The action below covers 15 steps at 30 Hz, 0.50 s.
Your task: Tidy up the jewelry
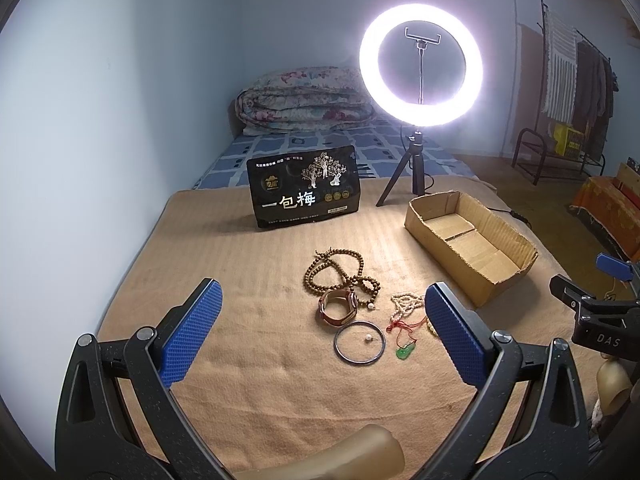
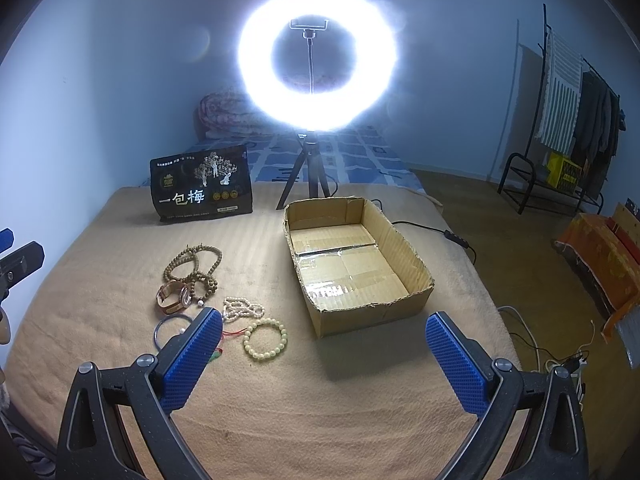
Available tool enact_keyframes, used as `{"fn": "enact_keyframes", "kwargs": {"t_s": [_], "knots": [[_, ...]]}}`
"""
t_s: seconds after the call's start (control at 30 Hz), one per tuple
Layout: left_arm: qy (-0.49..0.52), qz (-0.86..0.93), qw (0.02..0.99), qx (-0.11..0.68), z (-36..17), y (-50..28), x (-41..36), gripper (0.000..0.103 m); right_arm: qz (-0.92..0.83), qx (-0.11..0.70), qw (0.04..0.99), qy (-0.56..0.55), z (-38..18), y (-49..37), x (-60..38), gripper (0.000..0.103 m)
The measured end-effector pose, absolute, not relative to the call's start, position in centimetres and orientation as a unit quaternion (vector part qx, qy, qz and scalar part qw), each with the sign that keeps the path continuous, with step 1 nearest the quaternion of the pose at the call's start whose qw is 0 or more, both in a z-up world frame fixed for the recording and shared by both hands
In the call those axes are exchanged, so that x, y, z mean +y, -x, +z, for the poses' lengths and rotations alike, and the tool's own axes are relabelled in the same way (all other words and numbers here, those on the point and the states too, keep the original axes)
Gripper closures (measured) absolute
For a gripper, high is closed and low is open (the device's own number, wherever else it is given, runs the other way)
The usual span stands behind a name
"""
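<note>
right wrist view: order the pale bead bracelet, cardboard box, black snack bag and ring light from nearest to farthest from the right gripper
1. Pale bead bracelet, just beyond the left jaw of the right gripper.
2. Cardboard box, ahead, centre-right.
3. Black snack bag, far left.
4. Ring light, behind the box.

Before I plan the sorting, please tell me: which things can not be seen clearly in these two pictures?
- Green pendant: right wrist view, mostly behind the right gripper's finger.
- Pale bead bracelet: left wrist view, mostly behind the left gripper's finger.
- Quilt: right wrist view, washed out by ring light glare.
</note>
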<state>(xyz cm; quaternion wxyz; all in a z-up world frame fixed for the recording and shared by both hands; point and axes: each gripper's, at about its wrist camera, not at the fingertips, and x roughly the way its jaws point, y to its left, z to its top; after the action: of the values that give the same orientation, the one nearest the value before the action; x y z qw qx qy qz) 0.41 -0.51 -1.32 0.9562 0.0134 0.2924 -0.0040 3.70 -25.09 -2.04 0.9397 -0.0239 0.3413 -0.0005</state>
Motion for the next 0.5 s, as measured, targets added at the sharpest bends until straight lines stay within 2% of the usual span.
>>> {"fn": "enact_keyframes", "kwargs": {"t_s": [0.5], "knots": [[-0.013,0.01,0.948,0.319,-2.4,-2.4,0.1,0.0,-0.003,0.366,0.93,0.019,-2.7,-5.2,-25.5,0.0]]}}
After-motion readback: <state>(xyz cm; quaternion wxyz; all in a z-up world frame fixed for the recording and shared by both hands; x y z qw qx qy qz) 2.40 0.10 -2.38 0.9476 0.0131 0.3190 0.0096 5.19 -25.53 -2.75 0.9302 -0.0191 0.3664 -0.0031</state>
